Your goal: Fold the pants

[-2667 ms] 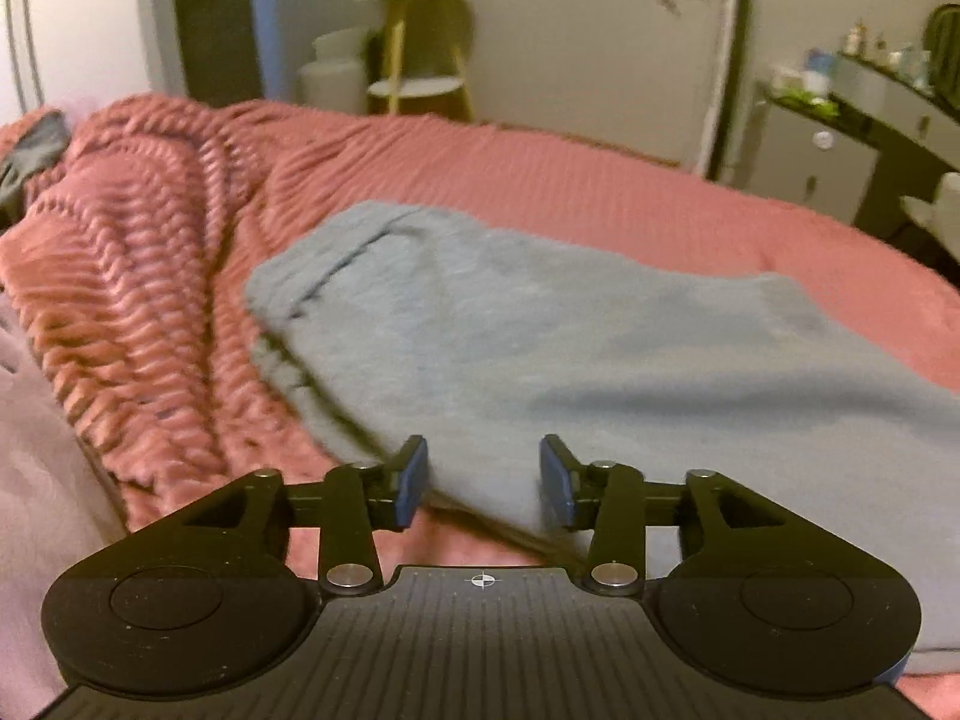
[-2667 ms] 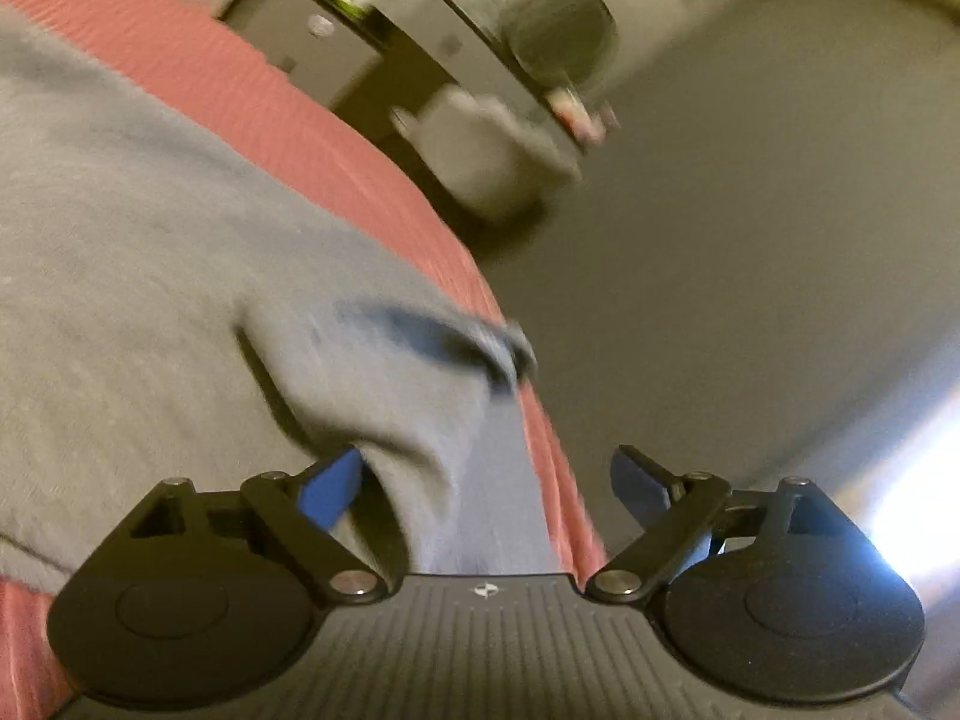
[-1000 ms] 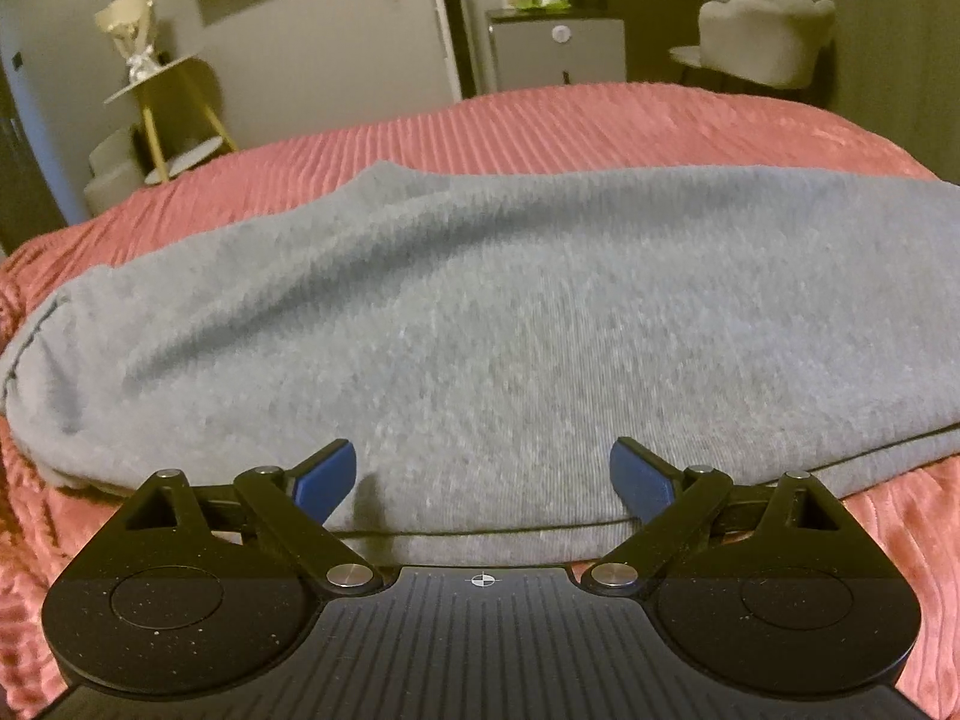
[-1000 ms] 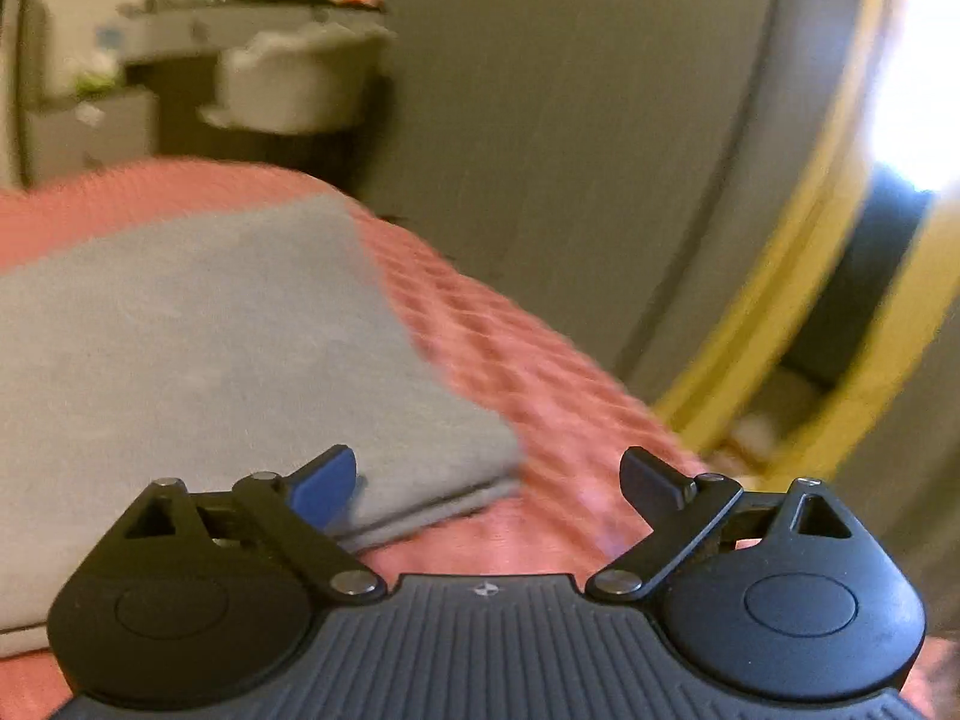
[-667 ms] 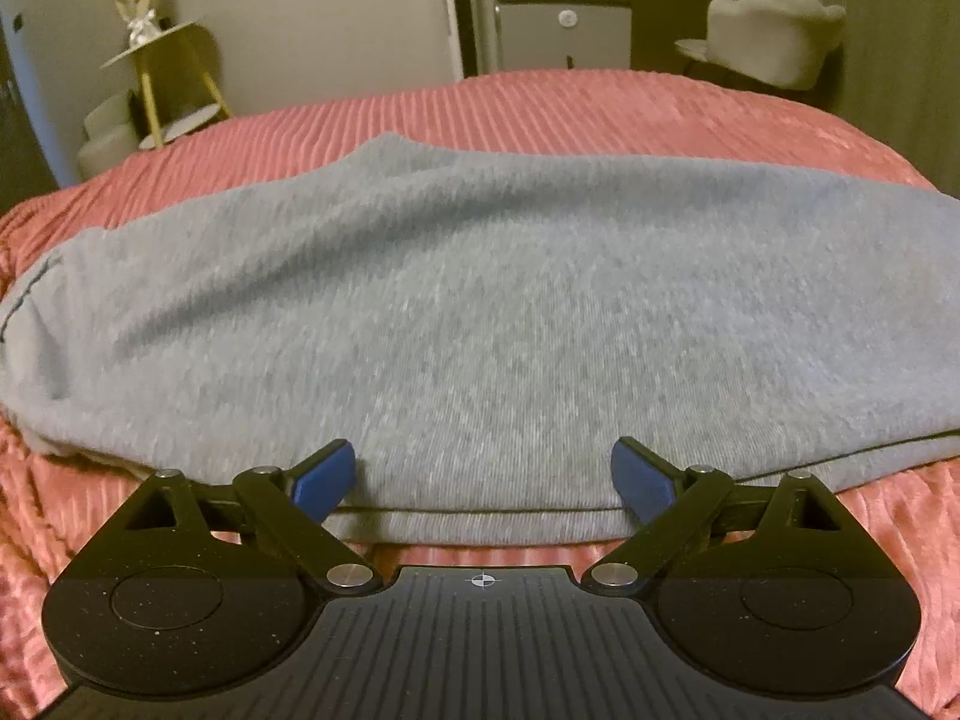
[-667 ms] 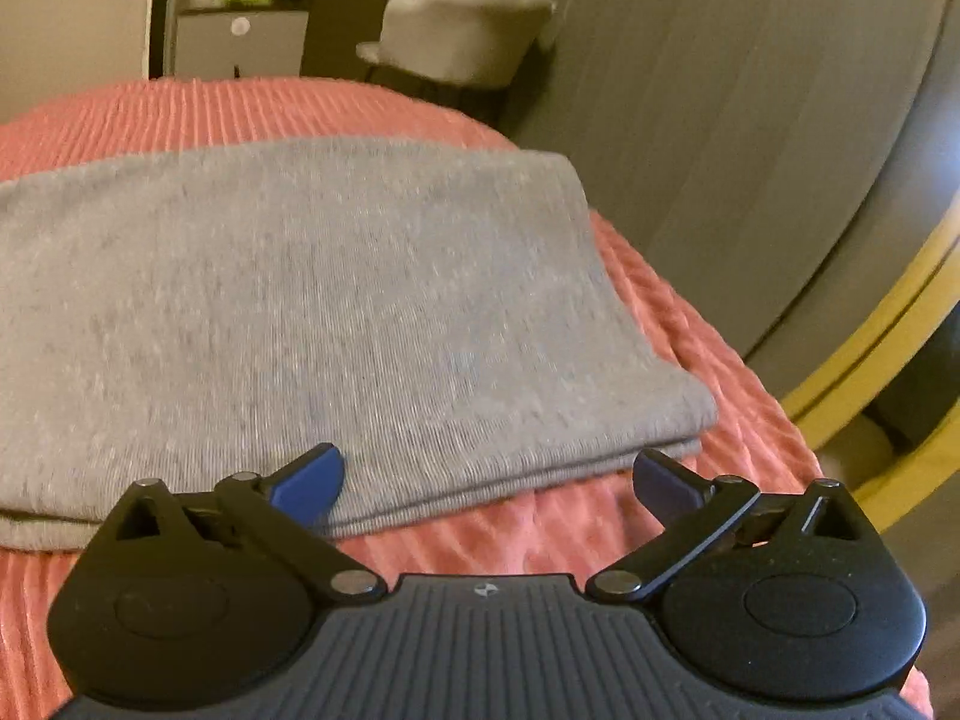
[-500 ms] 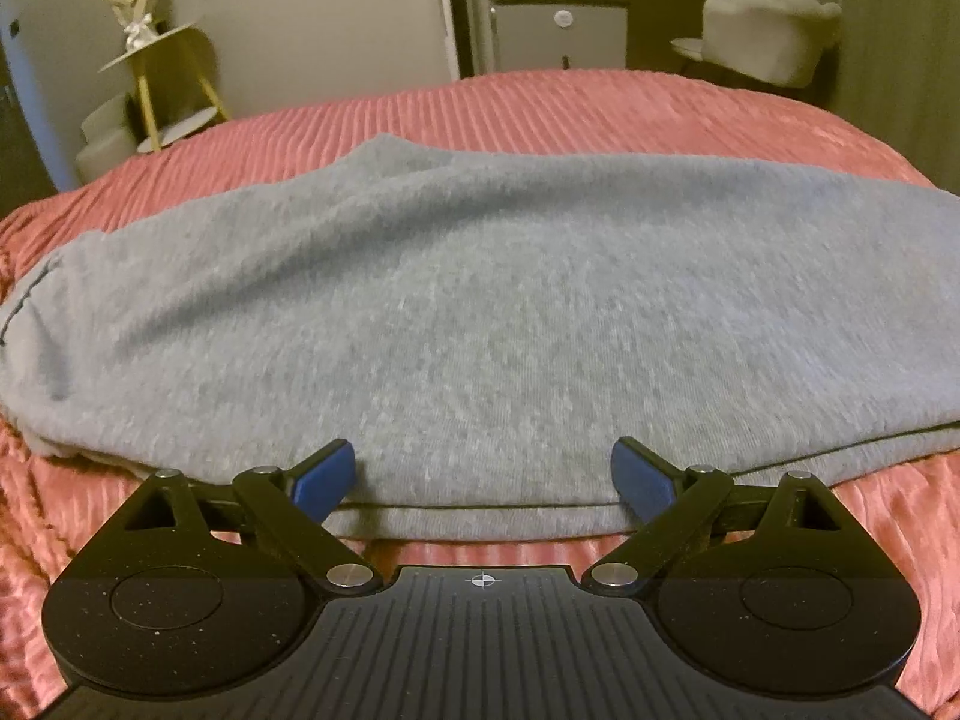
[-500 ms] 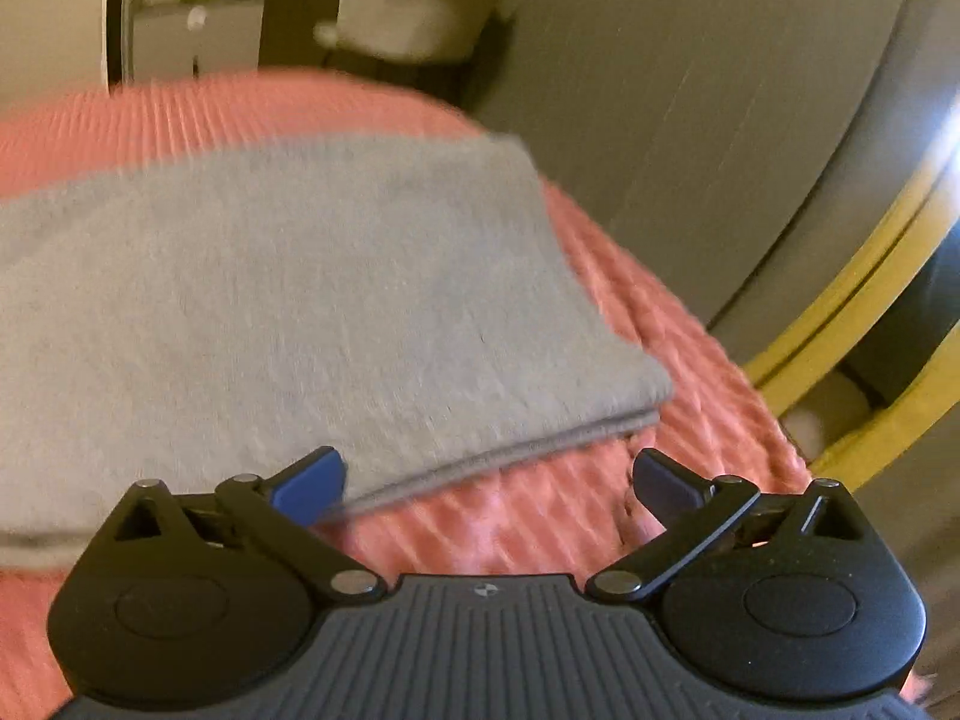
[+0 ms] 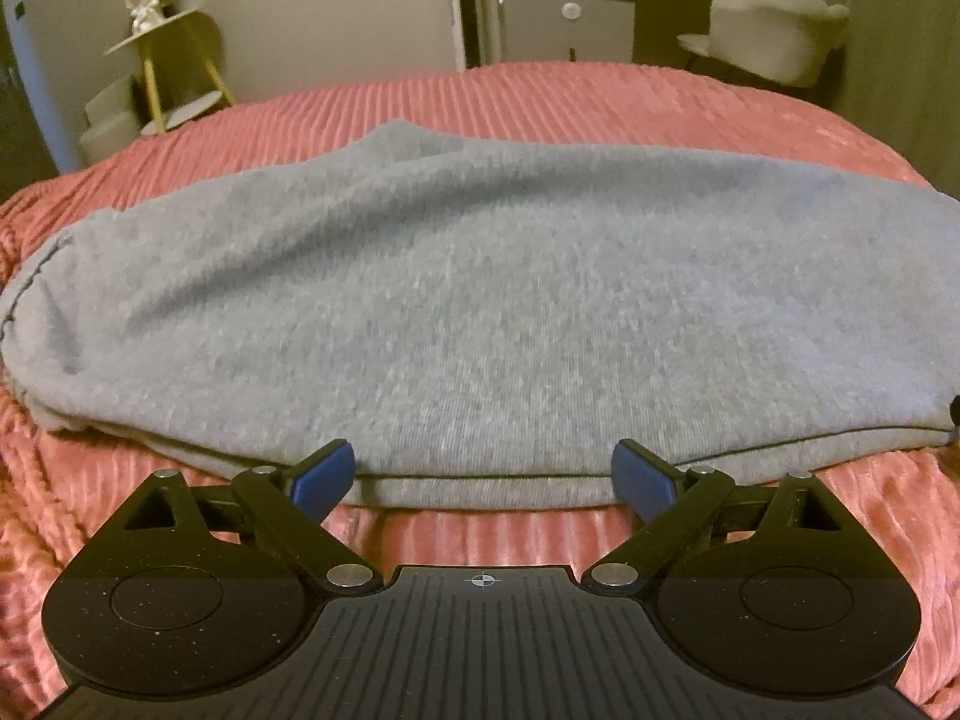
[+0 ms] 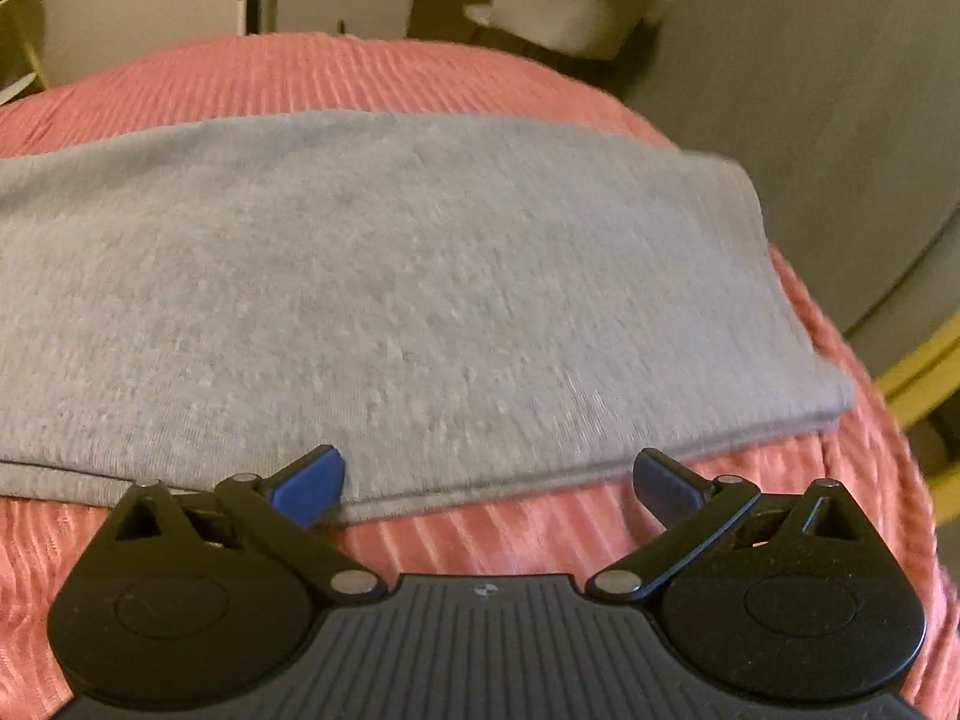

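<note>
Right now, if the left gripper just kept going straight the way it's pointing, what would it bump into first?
Most likely the near edge of the grey pants, lying just ahead of the open left gripper on the pink bedspread; exact depth is unclear.

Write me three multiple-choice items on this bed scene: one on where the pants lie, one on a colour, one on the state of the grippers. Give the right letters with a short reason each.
1. Where do the grey pants lie?
A. on the pink bedspread
B. on the white chair
C. on the floor

2. What colour are the pads on the fingers of the left gripper?
A. red
B. blue
C. yellow

3. How do the left gripper and the right gripper stand?
A. both shut on the pants
B. one shut, one open
C. both open, holding nothing

Answers:
1 A: the pants lie flat, with pink ribbed bedspread showing all around them.
2 B: both pads show blue against the black linkage.
3 C: in each wrist view the fingers stand wide apart at the near edge of the pants, with no cloth pinched between them.
</note>
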The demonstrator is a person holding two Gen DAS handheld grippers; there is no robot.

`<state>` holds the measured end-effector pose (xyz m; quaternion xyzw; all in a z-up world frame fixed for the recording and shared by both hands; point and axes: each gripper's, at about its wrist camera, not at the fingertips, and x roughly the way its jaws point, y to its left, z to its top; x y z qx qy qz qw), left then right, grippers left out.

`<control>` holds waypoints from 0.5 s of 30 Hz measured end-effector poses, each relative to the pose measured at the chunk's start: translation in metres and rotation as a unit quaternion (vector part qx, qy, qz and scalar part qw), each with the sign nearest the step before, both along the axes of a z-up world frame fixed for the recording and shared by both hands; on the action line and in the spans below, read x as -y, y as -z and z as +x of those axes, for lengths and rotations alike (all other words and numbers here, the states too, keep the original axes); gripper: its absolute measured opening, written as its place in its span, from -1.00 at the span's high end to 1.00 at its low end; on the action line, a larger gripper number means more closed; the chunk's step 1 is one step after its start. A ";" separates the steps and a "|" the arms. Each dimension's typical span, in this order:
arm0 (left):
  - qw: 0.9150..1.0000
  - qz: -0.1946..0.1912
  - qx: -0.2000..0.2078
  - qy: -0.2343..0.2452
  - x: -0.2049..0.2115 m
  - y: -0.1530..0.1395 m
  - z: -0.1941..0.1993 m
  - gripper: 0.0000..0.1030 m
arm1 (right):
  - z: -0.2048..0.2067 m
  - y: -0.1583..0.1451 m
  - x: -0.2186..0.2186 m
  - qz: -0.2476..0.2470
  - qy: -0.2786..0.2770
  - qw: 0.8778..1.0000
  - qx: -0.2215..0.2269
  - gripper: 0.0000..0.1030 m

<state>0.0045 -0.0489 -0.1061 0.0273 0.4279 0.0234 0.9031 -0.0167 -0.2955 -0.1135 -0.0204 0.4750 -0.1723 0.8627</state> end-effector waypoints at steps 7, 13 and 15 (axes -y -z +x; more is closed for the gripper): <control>1.000 -0.006 0.000 0.004 -0.004 -0.003 -0.002 -0.87 | -0.018 -0.020 0.015 0.019 0.048 0.999 0.006 -1.00; 1.000 -0.007 -0.005 0.000 -0.006 -0.003 -0.003 -0.87 | -0.016 -0.015 0.027 0.087 0.045 0.995 -0.022 -1.00; 1.000 -0.003 -0.005 0.000 -0.004 -0.002 -0.003 -0.87 | -0.021 -0.018 0.040 0.123 0.063 0.990 -0.004 -1.00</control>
